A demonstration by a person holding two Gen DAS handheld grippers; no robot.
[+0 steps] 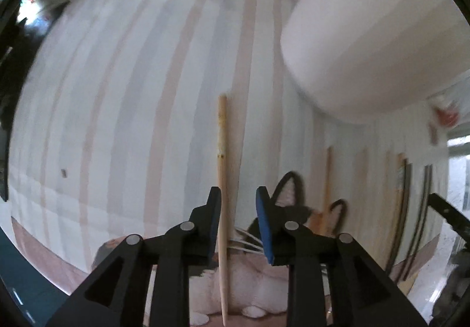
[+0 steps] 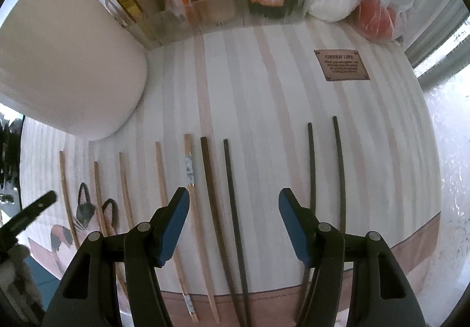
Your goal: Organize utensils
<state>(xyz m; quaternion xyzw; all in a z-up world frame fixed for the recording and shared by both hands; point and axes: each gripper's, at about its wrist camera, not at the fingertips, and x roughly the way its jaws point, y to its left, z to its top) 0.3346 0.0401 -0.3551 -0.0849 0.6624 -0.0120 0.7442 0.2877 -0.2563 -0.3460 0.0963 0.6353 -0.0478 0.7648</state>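
Left gripper point(image 1: 238, 221) stood open around a pale wooden chopstick point(image 1: 222, 180) lying on the striped tablecloth point(image 1: 117, 92). Right gripper point(image 2: 232, 227) hung open above the dark chopsticks point(image 2: 232, 209). Step judged: pickup; next, close and lift.

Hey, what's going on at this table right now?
Someone is sorting chopsticks on a striped tablecloth with two handheld grippers. The left gripper has a light wooden chopstick between its open fingers, not clamped. The right gripper hangs open above a row of chopsticks, light ones to the left, dark ones to the right. A white container stands nearby.
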